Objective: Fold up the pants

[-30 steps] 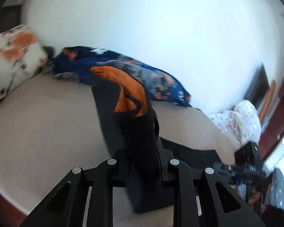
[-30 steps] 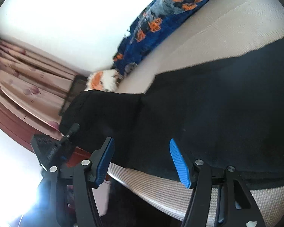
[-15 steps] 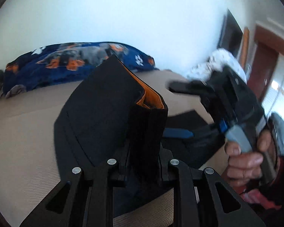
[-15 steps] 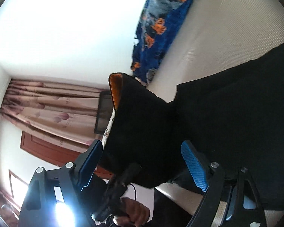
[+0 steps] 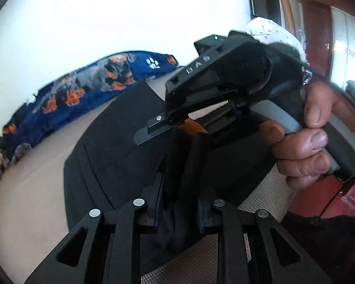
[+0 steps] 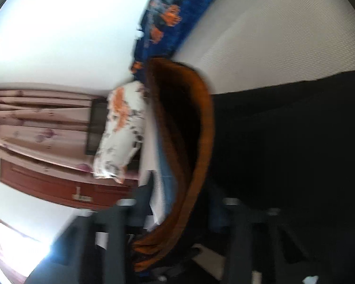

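Note:
Black pants with an orange lining lie on a beige bed. My left gripper is shut on a bunched fold of the pants and holds it above the bed. In the left wrist view my right gripper reaches in from the right, held by a hand, its fingers at the orange-lined edge. In the blurred right wrist view the orange-lined waistband curves between the fingers of my right gripper, which look closed on it. The rest of the pants spread to the right.
A blue blanket with orange paw prints lies along the white wall. A white floral pillow sits at the bed's end. Curtains and a brown wooden door are beyond the bed.
My right gripper has moved in onto the raised waistband and closed around it. My left gripper has kept its grip on the pants and turned toward the right.

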`<state>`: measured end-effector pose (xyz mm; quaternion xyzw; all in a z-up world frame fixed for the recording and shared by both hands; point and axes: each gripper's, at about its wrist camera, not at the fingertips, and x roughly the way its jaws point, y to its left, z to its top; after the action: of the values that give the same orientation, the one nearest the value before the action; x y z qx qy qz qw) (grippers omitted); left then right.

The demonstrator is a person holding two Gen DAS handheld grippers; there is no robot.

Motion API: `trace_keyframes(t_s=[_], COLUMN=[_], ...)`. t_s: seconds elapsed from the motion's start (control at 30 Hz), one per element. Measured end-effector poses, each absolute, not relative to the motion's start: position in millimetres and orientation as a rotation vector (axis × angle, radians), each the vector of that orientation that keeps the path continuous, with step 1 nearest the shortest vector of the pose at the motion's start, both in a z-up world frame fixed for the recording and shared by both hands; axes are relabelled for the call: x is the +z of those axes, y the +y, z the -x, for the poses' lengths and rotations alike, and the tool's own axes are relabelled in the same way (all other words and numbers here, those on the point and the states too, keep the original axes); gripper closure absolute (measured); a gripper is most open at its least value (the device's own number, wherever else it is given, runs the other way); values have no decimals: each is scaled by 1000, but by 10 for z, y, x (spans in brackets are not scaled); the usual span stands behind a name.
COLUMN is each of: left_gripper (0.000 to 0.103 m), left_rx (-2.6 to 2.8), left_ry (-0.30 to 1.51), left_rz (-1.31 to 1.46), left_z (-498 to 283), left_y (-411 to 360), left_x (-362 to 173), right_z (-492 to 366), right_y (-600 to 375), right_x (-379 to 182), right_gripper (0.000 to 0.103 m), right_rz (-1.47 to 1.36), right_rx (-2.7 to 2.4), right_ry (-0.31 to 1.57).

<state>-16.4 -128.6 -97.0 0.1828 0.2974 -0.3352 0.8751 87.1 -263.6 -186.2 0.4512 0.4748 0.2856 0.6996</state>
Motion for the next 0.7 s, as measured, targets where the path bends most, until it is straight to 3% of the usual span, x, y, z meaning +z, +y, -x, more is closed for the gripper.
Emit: trace_keyframes(t_s=[0.1, 0.23, 0.27, 0.43, 0.7], left_gripper=[65, 20, 16, 12, 12], left_rx=[-747, -754, -744, -659, -607], left_ry=[667, 630, 606, 571, 721], left_rz=[-328, -225, -188, -75, 46], left_z=[140, 198, 204, 41, -338], left_y=[-1227, -989, -887, -522, -287], left_x=[-920, -690, -602, -392, -683], right_z=[-838, -772, -756, -579, -295], right_y=[-2687, -2816, -2862, -3223, -3876], right_x=[-1945, -1914, -1900, -1812, -1890], right_gripper=[86, 87, 87, 87, 87], right_rz=[-1026, -1063, -1071, -1085, -1136], right_rx=[631, 644, 642, 598, 467], right_ry=[1048, 992, 979, 910, 830])
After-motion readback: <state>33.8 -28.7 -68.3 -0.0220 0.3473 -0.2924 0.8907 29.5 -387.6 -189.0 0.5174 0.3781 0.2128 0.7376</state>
